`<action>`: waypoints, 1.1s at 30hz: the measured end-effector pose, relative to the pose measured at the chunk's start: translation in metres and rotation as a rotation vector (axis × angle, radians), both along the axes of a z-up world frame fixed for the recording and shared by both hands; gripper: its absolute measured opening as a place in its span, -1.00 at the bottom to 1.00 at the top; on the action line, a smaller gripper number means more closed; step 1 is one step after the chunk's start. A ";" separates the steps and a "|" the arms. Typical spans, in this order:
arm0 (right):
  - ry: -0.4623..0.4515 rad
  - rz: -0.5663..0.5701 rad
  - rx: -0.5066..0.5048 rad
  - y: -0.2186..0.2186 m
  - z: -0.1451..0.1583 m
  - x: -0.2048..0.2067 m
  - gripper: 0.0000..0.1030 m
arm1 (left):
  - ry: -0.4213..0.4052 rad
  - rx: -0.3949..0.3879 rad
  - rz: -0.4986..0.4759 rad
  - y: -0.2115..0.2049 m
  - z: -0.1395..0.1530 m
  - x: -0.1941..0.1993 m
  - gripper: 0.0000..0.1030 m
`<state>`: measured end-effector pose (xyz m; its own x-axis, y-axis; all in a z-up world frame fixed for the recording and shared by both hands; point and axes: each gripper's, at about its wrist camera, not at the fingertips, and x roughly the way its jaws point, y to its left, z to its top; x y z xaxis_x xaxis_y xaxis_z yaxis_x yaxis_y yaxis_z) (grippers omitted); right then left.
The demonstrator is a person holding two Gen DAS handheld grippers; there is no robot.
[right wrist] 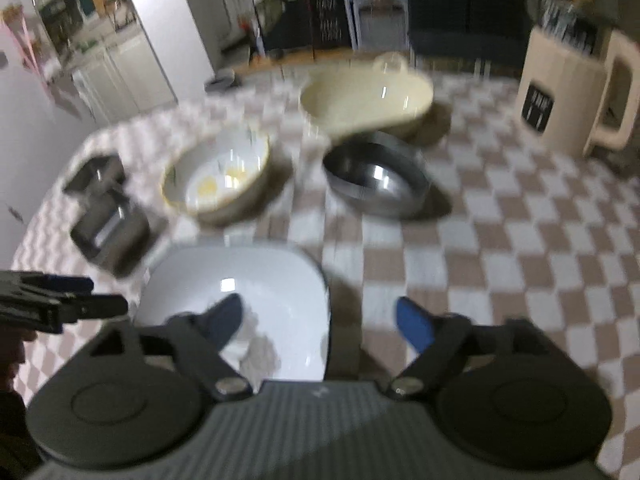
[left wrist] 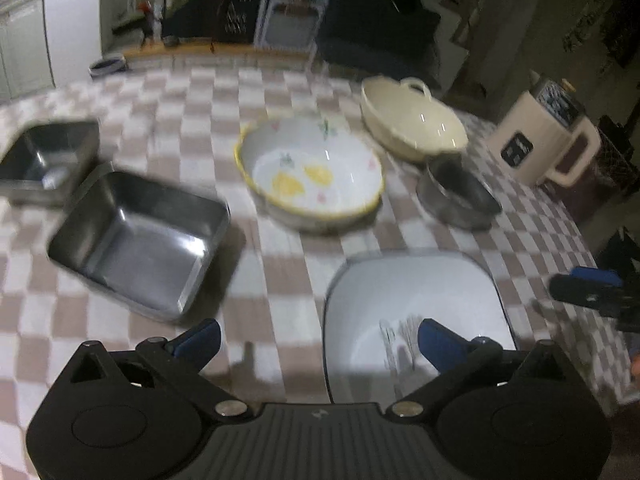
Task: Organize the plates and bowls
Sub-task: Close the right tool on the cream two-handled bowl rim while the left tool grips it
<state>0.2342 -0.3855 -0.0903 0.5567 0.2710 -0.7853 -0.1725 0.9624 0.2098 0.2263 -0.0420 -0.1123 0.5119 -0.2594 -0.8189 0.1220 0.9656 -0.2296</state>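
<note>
A white square plate (left wrist: 416, 292) (right wrist: 240, 276) lies at the near edge of the checkered table. My left gripper (left wrist: 318, 338) is open, its right finger above the plate's left part. My right gripper (right wrist: 320, 318) is open, its left finger above the plate, the plate's right rim between the fingers. A flowered bowl with a yellow rim (left wrist: 310, 170) (right wrist: 218, 172), a cream handled dish (left wrist: 412, 120) (right wrist: 366, 96) and a round steel bowl (left wrist: 458, 194) (right wrist: 376, 178) stand behind it. Two square steel trays (left wrist: 138, 240) (left wrist: 46, 158) sit to the left.
A cream jug (left wrist: 540, 136) (right wrist: 572, 88) stands at the far right of the table (right wrist: 520, 240). The steel trays also show in the right wrist view (right wrist: 108, 208). Each gripper shows at the edge of the other's view (left wrist: 592, 292) (right wrist: 60, 304). Kitchen furniture lies beyond the table.
</note>
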 end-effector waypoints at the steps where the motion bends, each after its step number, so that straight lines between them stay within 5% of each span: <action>1: -0.022 -0.012 0.005 -0.005 0.004 0.003 0.99 | -0.013 -0.001 0.008 0.000 0.004 0.004 1.00; 8: -0.162 -0.099 0.011 -0.035 0.012 0.043 0.99 | -0.105 -0.060 0.019 -0.017 0.031 0.048 1.00; 16: -0.193 -0.253 0.116 -0.056 0.003 0.115 0.99 | -0.204 -0.054 0.026 -0.037 0.048 0.120 1.00; 22: -0.152 -0.351 0.194 -0.062 -0.002 0.172 0.98 | -0.199 -0.090 0.053 -0.055 0.041 0.174 1.00; 27: -0.072 -0.431 0.300 -0.069 -0.025 0.213 0.39 | -0.177 -0.136 0.047 -0.071 0.029 0.213 0.84; 33: -0.007 -0.479 0.323 -0.066 -0.057 0.229 -0.13 | -0.098 -0.118 0.048 -0.083 0.005 0.254 0.32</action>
